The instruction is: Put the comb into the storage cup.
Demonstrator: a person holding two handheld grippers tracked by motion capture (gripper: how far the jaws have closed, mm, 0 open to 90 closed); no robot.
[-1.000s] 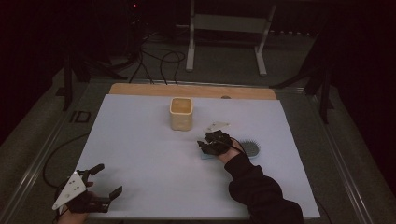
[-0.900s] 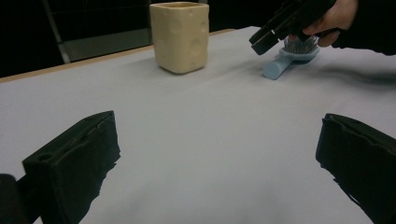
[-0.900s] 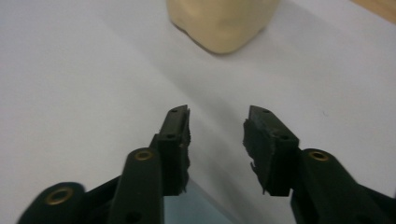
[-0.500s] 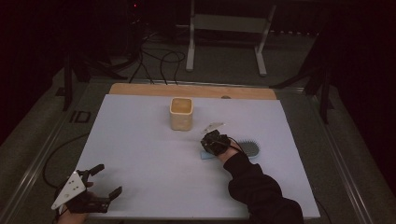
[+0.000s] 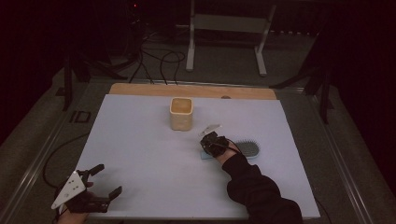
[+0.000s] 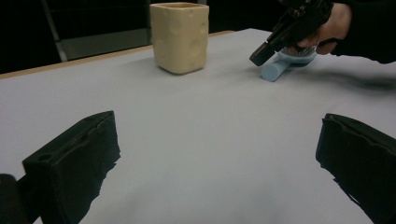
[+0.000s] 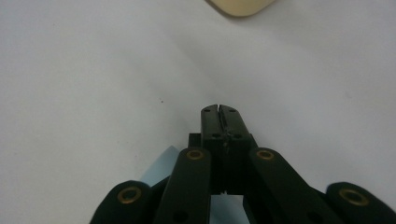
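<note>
A white table [image 5: 140, 140] filled the high view, seen in dim light. A cream square cup [image 5: 181, 113] stood upright just past the centre, toward 12 o'clock. A hairbrush [image 5: 247, 148] lay flat at about 3 o'clock from the centre, well apart from the cup. It had a dark oval bristle head and a pale blue rounded handle [image 6: 273, 71] that pointed toward 9 o'clock.

The right gripper [image 7: 218, 109] sat over that handle. Its jaws had just been closing and were now pressed together, with nothing seen between them. The blue handle appeared to lie beneath them rather than in their grip, though the view was dark.

The left gripper [image 5: 106, 181] rested at 7 o'clock near the table edge, jaws spread wide and empty.

The likely trouble: the closed jaws seemed to have missed the handle. A lift from here would probably come up empty, or the tips might nudge the brush and slide it away.
</note>
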